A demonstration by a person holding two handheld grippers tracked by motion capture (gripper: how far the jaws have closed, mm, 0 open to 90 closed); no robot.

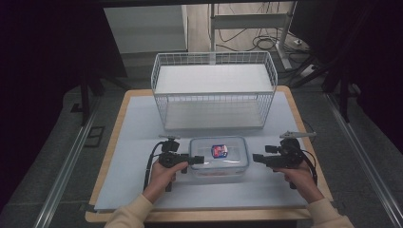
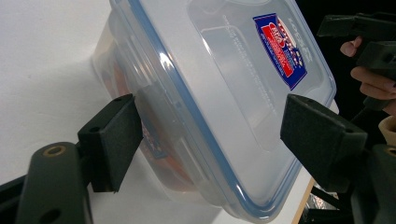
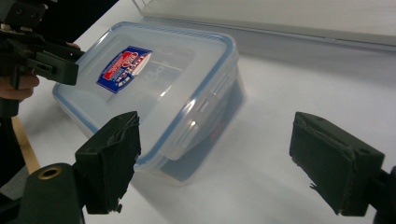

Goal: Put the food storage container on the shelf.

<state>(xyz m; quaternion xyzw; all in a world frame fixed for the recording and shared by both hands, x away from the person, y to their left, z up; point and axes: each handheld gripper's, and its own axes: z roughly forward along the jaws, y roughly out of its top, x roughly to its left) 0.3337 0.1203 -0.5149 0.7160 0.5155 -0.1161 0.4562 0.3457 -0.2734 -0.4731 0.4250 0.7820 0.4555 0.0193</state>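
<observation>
A clear plastic container (image 1: 219, 161) with a blue-rimmed lid and a red and blue label (image 1: 219, 151) lies on the white mat near the front. Something reddish shows dimly through its wall (image 2: 161, 151). My left gripper (image 1: 197, 160) is at the container's left end and straddles its edge (image 2: 211, 100). One pad (image 2: 122, 135) lies against the side wall, while the other pad (image 2: 317, 135) stands over the lid with a gap. My right gripper (image 1: 255, 157) hovers open just right of the container (image 3: 154, 84), with nothing between its jaws (image 3: 217, 119).
A white wire basket (image 1: 214, 90) stands behind the container at the back of the mat. The table's wooden rim (image 1: 107, 156) frames the mat. Bare mat (image 1: 138, 185) lies in front of and beside the container. Cables trail on the floor behind the table.
</observation>
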